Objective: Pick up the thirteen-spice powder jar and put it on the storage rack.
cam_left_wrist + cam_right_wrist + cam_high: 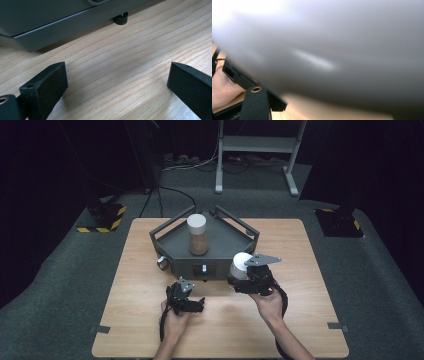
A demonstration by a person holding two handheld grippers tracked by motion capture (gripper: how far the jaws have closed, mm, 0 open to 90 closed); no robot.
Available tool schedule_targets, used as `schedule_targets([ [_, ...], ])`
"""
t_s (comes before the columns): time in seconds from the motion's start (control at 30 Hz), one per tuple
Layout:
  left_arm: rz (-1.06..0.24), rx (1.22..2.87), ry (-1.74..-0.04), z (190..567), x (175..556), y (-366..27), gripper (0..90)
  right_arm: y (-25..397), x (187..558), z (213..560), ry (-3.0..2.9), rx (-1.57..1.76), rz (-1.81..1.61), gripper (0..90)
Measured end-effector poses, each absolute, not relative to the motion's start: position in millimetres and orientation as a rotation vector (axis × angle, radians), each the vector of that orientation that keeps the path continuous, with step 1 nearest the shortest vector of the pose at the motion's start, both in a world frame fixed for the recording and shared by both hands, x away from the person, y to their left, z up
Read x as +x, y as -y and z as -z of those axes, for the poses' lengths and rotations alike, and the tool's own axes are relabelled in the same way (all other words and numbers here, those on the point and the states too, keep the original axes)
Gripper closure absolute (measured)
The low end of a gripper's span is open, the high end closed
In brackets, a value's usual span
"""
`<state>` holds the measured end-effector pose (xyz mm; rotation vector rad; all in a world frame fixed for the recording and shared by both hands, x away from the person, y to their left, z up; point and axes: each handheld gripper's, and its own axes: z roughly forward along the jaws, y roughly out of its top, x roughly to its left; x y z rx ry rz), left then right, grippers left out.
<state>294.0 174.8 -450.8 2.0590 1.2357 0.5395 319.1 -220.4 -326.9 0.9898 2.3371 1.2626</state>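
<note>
A dark grey tray (pixel 165 239) stands at the back middle of the wooden table. Inside it a clear jar (pixel 198 236) with a white lid and brown contents stands upright. My right gripper (pixel 246 274) is shut on a white cylinder (pixel 241 265), held just off the tray's front right corner. In the right gripper view that cylinder (pixel 332 50) is a close grey-white blur above one black finger (pixel 255 105). My left gripper (pixel 187 299) is open, low over the table in front of the tray. Bare wood lies between its jaws (pixel 117 82).
The tray's base (pixel 50 20) and a black rubber foot (pixel 121 18) lie just beyond the left jaws. A round knob (pixel 162 263) sits at the tray's front left corner. The table (pixel 305 320) has bare wood at both sides. Behind it are white frame legs (pixel 255 145).
</note>
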Motion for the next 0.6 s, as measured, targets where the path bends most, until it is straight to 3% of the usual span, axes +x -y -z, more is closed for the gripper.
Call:
schedule_targets([
  [0.6,-0.538,2.059,-1.236,450.6,294.2,-174.9,2.9,212.8,339.3,283.3,-2.332,0.986,-1.230,30.4],
])
